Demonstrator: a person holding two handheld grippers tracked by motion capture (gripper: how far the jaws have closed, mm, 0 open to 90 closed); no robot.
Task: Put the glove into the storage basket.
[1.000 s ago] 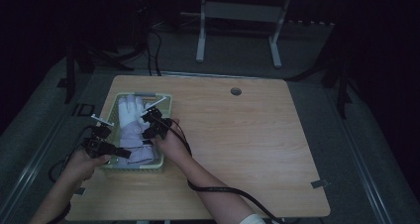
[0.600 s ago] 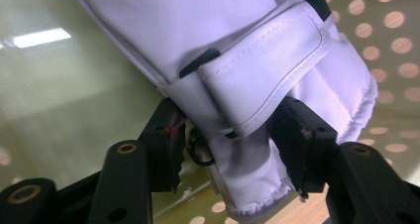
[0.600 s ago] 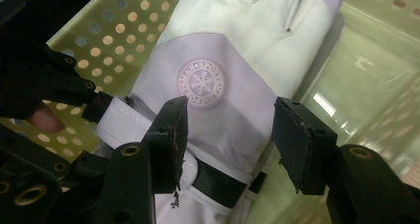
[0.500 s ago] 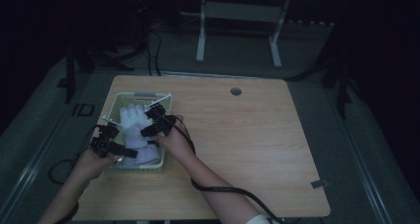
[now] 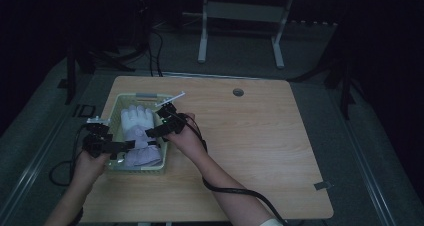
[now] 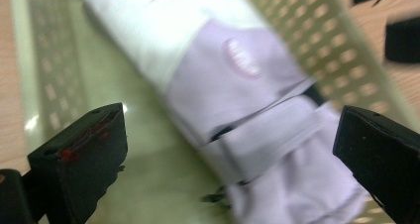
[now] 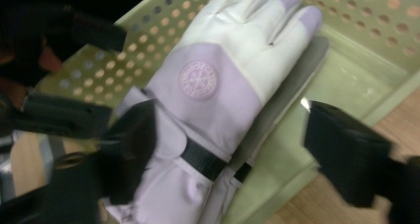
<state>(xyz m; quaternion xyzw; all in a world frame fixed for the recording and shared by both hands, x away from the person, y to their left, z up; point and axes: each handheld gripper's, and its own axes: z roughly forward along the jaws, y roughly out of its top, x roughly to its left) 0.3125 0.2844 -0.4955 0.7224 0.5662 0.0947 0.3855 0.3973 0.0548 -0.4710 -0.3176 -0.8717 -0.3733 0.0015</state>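
A pale wooden table (image 5: 260,151) takes up the middle of the high view, dark floor all round it. At its left end sits a light green perforated basket (image 5: 116,108), rim running toward the upper left of the frame. Inside lies a lilac and white ski glove (image 5: 137,131), white fingertips toward the basket's far end, cuff toward the near end (a round embossed badge sits on the lilac back, a black strap crosses the wrist). The left gripper (image 5: 120,147) hangs over the basket's lower left corner, its fingers (image 6: 79,154) spread wide either side of the cuff. The right gripper (image 5: 156,132) hovers at the basket's right rim, its fingers (image 7: 346,154) also spread wide, straddling the glove's wrist.
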